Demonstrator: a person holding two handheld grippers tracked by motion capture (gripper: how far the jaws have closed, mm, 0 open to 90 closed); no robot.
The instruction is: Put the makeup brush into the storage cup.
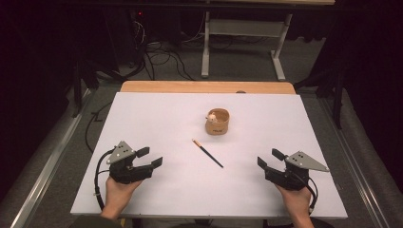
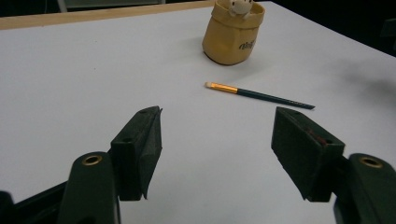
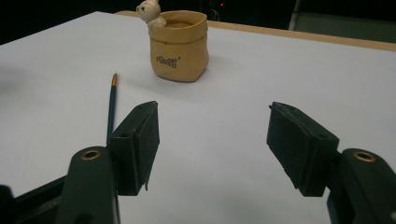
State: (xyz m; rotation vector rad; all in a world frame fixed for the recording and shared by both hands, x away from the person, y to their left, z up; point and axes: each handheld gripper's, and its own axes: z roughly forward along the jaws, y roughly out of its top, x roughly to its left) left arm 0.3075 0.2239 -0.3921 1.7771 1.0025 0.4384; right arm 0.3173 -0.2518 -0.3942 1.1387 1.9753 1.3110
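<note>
Paintbrush [image 1: 207,153] lies flat near the middle of the white surface [image 1: 157,118], just short of the tan bear pot [image 1: 217,121] toward the far edge. Left tongs [image 1: 149,159] and right tongs [image 1: 270,159] rest near the near corners, both spread and holding nothing.

Left black two-jaw gripper [image 1: 153,157] and right black two-jaw gripper [image 1: 267,158] are resting near the table's front corners, jaws standing apart, angled inward.
</note>
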